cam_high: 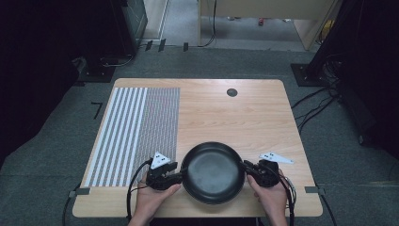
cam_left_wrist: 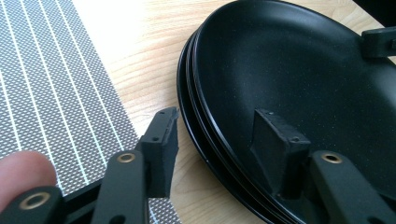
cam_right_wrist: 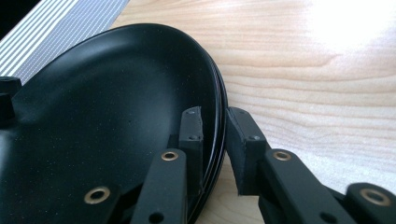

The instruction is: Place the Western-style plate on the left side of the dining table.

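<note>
Wooden bench point(cam_high: 263, 117), near edge: stacked black plates point(cam_high: 212, 172) are flanked by both tools. Left tool point(cam_left_wrist: 219, 135) is spread astride the rim; right tool point(cam_right_wrist: 214, 133) is nearly closed on the opposite rim.

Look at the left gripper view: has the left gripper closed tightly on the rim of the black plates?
No: the left gripper straddles the black plates' rim, jaws wide apart.

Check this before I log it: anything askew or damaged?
Nothing stands out. The stacked black plates sit level on the table, rims intact, the striped mat lying flat beside them.
</note>
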Demonstrator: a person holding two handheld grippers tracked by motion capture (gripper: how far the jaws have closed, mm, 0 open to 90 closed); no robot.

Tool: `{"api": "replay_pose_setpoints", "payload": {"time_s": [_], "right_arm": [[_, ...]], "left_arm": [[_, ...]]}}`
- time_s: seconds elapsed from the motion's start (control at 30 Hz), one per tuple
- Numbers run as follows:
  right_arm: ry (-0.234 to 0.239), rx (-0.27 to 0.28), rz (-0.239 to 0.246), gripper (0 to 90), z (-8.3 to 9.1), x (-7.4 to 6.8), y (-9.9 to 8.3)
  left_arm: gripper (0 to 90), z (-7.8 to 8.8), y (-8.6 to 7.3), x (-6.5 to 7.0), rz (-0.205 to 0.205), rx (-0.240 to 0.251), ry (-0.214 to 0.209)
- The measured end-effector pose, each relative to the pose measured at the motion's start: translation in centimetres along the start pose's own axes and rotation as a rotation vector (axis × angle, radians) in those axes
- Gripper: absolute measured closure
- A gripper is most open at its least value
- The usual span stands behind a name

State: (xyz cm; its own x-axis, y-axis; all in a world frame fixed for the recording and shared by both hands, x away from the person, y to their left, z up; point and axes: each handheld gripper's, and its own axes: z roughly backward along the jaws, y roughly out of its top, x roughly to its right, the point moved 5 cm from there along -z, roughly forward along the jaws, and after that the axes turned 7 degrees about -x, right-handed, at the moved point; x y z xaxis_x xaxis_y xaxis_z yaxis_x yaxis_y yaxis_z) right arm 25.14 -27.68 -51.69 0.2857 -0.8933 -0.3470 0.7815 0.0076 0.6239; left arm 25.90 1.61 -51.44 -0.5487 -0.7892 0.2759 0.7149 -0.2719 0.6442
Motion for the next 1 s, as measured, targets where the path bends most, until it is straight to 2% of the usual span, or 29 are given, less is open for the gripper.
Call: {"api": "replay_pose_setpoints", "payload": {"time_s": [0.03,0.1,0.37,0.53,0.73,0.87,1.0], "right_arm": [[0.0,0.01,0.004,79.5,0.05,0.02,0.0],[0.014,0.02,-0.024,83.2,0.25,0.0,0.02],[0.025,0.017,-0.075,83.9,0.34,0.06,-0.09],[0.019,0.021,-0.083,84.1,0.33,-0.01,-0.14],[0.034,0.036,-0.114,84.7,0.16,-0.11,-0.25],[0.025,0.052,-0.11,84.8,0.05,-0.2,-0.29],[0.049,0.077,-0.152,85.4,-0.14,-0.05,-0.37]], "left_arm": [[53.4,-0.01,-0.03,0.0,0.0,-0.004,-0.003],[56.3,-0.05,-0.08,0.03,0.006,-0.007,-0.014],[60.6,-0.33,-0.37,0.26,0.015,-0.044,-0.058],[61.5,-0.33,-0.4,0.24,0.014,-0.043,-0.057],[64.0,-0.26,-0.41,0.22,0.016,-0.047,-0.068],[63.1,-0.23,-0.41,0.16,0.019,-0.054,-0.076],[62.3,-0.22,-0.42,0.15,0.024,-0.056,-0.081]]}}
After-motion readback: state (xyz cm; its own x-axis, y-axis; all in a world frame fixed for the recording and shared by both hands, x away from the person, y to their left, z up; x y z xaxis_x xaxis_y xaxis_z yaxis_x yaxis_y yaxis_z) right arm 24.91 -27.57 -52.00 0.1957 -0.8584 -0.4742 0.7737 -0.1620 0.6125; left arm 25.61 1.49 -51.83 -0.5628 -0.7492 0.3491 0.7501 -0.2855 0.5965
